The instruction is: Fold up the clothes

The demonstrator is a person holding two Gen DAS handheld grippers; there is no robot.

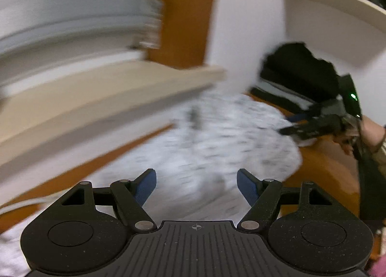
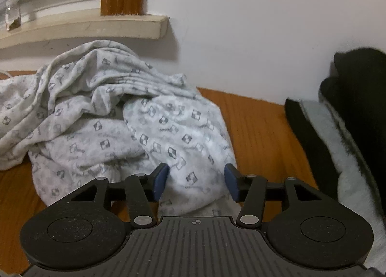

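Patterned white garment lies crumpled in a loose heap on the wooden table, against the far wall and below the window sill; creases run in several directions and no flat, squared fold is visible; as it lies, it is not folded.

Right gripper: jaws wide apart, blue pads clear of one another, nothing held; it hangs just over the near right edge of the garment, whether touching the cloth cannot be told.

Left gripper: jaws likewise wide apart and empty; its view is smeared by blur, the same garment showing only as a pale speckled mass beyond the pads.

At the far right, a dark garment rests on a grey and black piece; these look stacked, though whether folded cannot be judged from the part in view.

Judgement: the patterned garment remains to be spread flat and folded; the heap offers no clear hem or corner, so finding an edge is the likely difficulty.
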